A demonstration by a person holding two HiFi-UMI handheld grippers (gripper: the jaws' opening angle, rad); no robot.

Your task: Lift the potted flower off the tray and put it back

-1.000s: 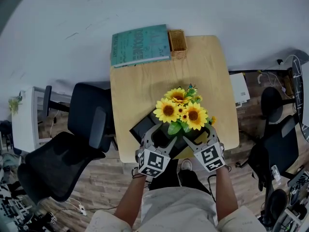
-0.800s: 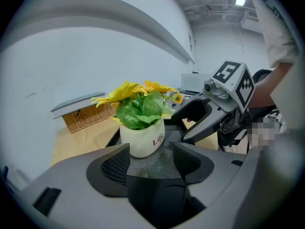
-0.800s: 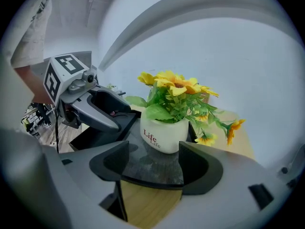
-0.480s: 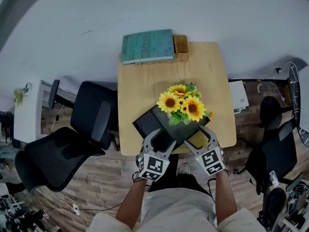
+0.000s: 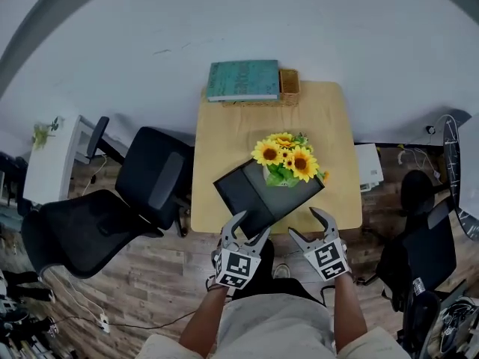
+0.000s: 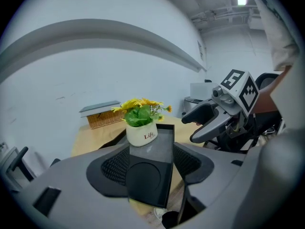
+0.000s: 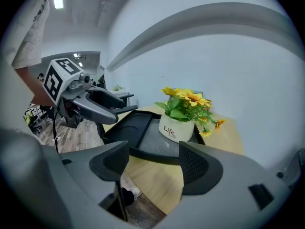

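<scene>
A book [image 5: 243, 79] and basket [image 5: 289, 85] line the surface's [image 5: 329, 126] far edge. The flower [image 5: 285, 158] stands upright on the tray [image 5: 251, 194]; my left tongs [image 5: 251, 228] and right tongs [image 5: 303, 224] gape apart nearby.

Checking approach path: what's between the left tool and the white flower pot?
Only the black rectangular tray: its bare floor spans from the open left tool to the white sunflower pot, seen in the left gripper view.

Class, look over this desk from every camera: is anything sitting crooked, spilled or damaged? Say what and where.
The black tray lies turned at an angle to the edges of the table, one corner reaching toward the near edge. The potted flower stands upright at the tray's far end. Nothing spilled or broken shows.
</scene>
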